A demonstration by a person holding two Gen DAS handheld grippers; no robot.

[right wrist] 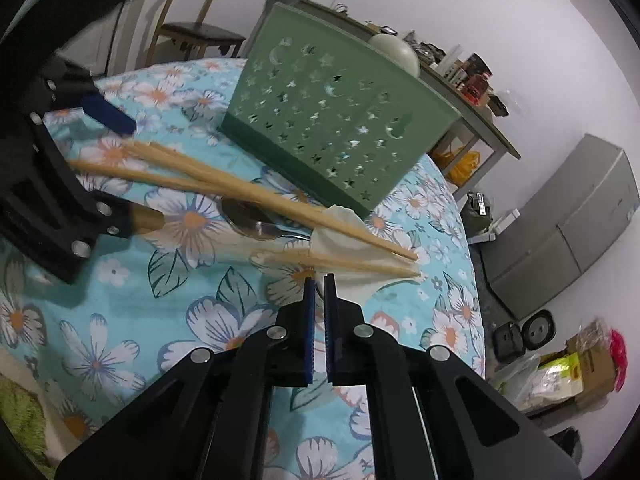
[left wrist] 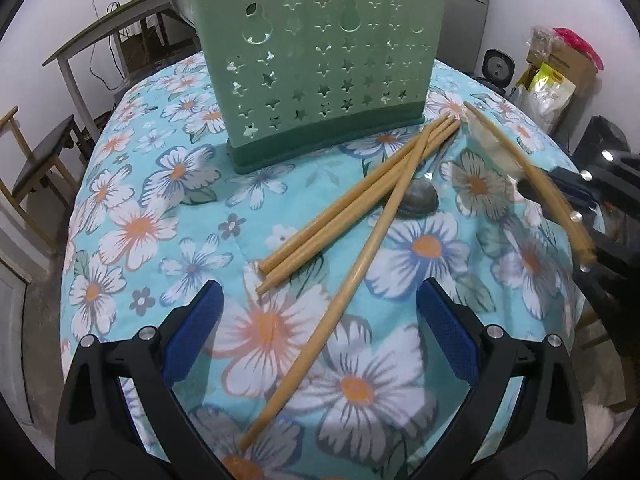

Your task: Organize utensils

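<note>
1. I am holding the left tool (left wrist: 318, 332) wide open over the counter (left wrist: 120, 184), its blue pads straddling one long chopstick (left wrist: 344, 292) without touching it.
2. The right tool (right wrist: 319, 284) is sitting closed. In the left view a blurred chopstick (left wrist: 532, 176) at 3 o'clock seems to run into it, yet in its own view I cannot see anything between the pads, so I cannot tell whether it is gripping that stick.
3. The green utensil holder (left wrist: 316, 68) is standing upright at 12 o'clock; the loose chopstick bundle (left wrist: 356, 200) is lying just in front of it, toward 1 o'clock.
4. To do this well, I am judging that I should lower the left tool until both pads flank the stick near its thick end, square to its length, then close firmly so it cannot roll.
5. A metal spoon (left wrist: 418, 200) is lying half hidden under the crossed sticks, its handle unclear; the holder's top opening is cut off, so its compartments are unreadable.
</note>
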